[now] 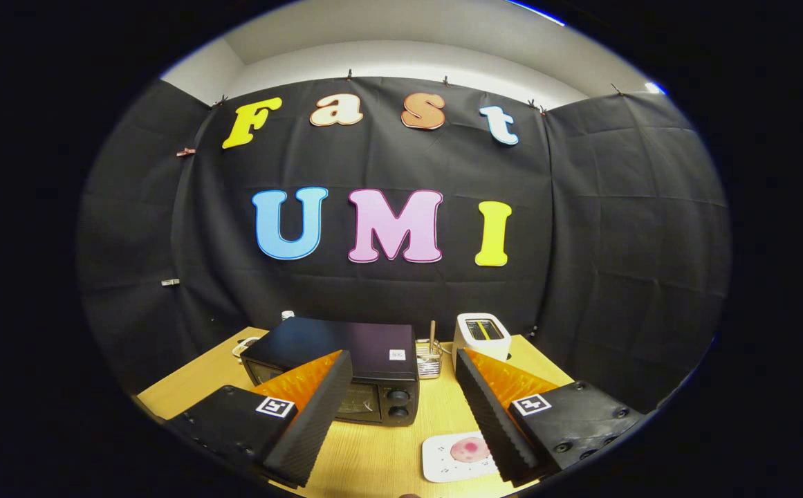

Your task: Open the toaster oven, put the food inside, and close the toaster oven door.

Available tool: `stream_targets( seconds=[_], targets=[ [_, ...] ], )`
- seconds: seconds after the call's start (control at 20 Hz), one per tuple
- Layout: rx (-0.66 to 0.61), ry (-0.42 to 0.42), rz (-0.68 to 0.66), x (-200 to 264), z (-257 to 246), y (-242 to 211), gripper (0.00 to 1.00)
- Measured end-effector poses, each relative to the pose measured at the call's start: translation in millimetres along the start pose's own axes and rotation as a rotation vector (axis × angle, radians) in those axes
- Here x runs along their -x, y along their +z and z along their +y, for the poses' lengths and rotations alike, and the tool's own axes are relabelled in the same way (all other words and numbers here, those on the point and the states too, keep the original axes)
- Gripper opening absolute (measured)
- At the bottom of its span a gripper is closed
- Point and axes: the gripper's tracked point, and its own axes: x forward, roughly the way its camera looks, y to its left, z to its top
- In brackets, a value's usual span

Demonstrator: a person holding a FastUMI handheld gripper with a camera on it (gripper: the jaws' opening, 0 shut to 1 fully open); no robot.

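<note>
So the gripper (401, 377) is hanging above the near part of the wooden tabletop (373, 456) with its two fingers spread wide apart and nothing between them, just bare wood down in the gap.

The toaster oven (346, 366) sits on the tabletop ahead of the fingers, a bit toward the left one. That left finger actually overlaps part of its front, so only some of the glass door shows. From what I can see the door looks shut. Its two knobs (398, 404) are stacked on the right side of the front, right in the gap between the fingers.

The food (470, 449) is a pinkish round piece lying on a small white plate (442, 460), down low and close, just inside the right finger, which covers the plate's right edge. Plate and oven are apart, with plain tabletop between them.

Further back, beyond the fingers: a clear holder (429, 361) with a couple of sticks in it just beside the oven's right end, and a white pop-up toaster (482, 333) next to that, near the cloth wall.
</note>
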Motion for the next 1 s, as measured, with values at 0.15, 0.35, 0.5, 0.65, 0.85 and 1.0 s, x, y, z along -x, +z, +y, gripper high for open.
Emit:
stream_targets(
  seconds=[0.15,0.35,0.5,0.65,0.85,1.0],
  targets=[
    [0.014,0.02,0.011,-6,6,-4,0.98],
    [0.021,0.034,0.02,-14,9,-8,0.98],
    [0.018,0.034,0.037,-20,13,-14,0.98],
    [0.006,0.028,0.058,-29,17,-23,0.98],
    [-0.001,0.015,0.091,-44,23,-37,0.98],
    [-0.016,0.005,0.128,-55,32,-51,0.98]
  ],
)
